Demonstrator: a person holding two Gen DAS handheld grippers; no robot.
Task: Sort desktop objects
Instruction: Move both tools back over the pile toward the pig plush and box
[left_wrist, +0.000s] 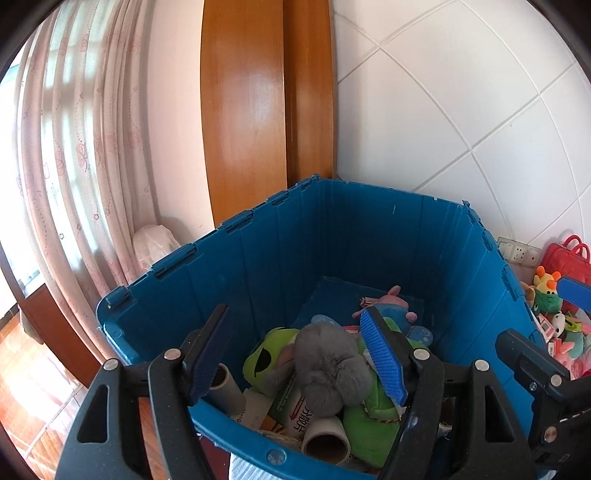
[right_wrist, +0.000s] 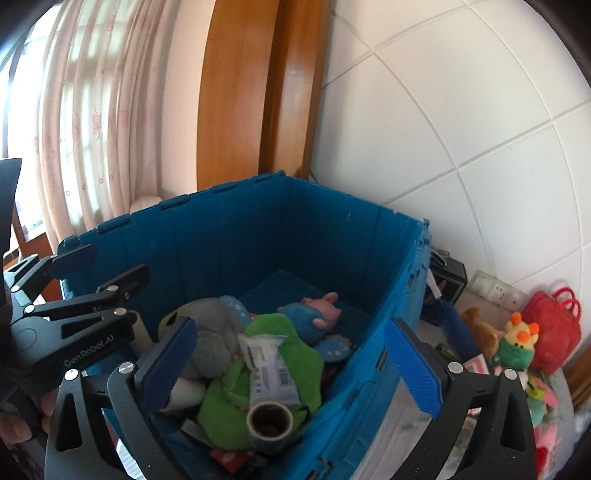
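Toys and paper goods fill the blue crate in a loose heap: grey plush at centre, green plush under a white packet, cardboard roll at 6 o'clock, pink-and-blue plush toward 12. Left tongs hang spread above the heap, pinching nothing. Right tongs stand spread wide, empty. More plush toys lie outside at 3 o'clock.

1. The right gripper hangs wide open over the deep blue plastic crate.
2. A green plush toy lies inside it.
3. At three o'clock sits a red handbag.
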